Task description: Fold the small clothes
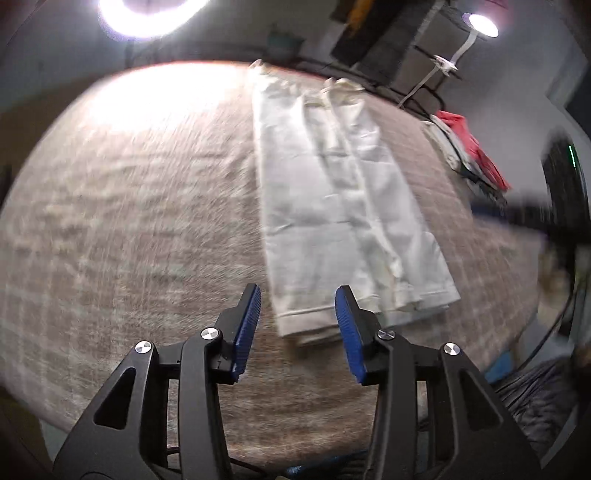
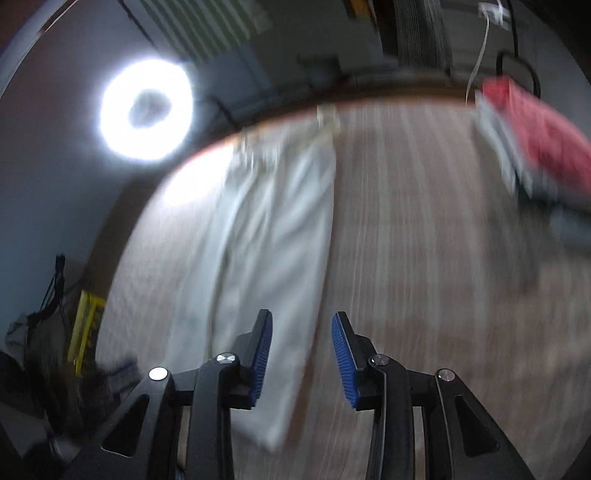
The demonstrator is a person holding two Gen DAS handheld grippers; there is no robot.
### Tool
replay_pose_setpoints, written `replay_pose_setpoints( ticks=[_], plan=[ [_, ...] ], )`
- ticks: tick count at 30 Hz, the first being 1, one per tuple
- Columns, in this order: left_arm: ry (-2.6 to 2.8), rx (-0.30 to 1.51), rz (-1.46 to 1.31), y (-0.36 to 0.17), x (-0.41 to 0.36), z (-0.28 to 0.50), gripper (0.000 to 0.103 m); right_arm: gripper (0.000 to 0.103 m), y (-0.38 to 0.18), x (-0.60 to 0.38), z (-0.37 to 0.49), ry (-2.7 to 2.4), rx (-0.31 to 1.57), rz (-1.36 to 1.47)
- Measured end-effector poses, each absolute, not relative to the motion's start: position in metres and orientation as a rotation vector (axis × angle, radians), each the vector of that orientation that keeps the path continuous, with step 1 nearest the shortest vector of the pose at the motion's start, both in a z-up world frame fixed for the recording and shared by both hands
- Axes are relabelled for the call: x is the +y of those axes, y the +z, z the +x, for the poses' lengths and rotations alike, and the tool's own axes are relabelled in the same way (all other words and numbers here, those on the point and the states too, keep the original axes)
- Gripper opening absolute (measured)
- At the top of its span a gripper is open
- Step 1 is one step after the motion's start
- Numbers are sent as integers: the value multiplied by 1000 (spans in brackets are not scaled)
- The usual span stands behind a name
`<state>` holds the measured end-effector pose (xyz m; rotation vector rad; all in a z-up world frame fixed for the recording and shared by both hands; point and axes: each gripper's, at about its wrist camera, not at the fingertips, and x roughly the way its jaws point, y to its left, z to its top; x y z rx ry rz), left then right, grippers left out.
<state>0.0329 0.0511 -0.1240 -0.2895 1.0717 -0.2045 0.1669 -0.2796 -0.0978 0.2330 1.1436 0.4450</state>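
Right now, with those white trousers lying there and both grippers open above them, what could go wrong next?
The white trousers are already folded lengthwise, so the left gripper at the hem may pinch only the top layer and pull the fold apart. Both views are blurred, so a grab could miss the edge. Dragging the trousers sideways might nudge the folded pile with the red garment nearby.

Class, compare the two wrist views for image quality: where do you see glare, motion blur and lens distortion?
Left wrist view: ring light glare bleaches the far tabletop; white trousers only slightly smeared; fisheye bows the table edge. Right wrist view: heavy streaking blurs the trousers and the red garment; the right gripper itself stays sharp.
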Motion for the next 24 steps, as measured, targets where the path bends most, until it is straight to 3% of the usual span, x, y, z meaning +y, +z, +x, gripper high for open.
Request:
replay_pose_setpoints(
  ticks=[5, 11, 13, 14, 15, 17, 24],
  plan=[
    [-203, 1142, -408, -147, 69, 40, 43, 40, -144, -267, 125, 460, 1273, 226],
    [-252, 1183, -412, -160, 57, 44, 43, 39, -161, -260, 112, 509, 1310, 256],
    [-255, 1171, -384, -161, 51, 47, 33, 34, -160, -256, 112, 510, 1299, 218],
    [-257, 1176, -382, -163, 49, 50, 9, 29, -160, -253, 113, 510, 1298, 199],
    [-260, 1185, -385, -165, 49, 53, 2, 21, -161, -251, 115, 513, 1297, 199],
    [-249, 1169, -390, -164, 51, 54, 1, 1, -164, -249, 118, 536, 1309, 222],
    [-251, 1104, -425, -142, 66, 35, 0, 0, -145, -270, 104, 562, 1237, 341]
  ],
)
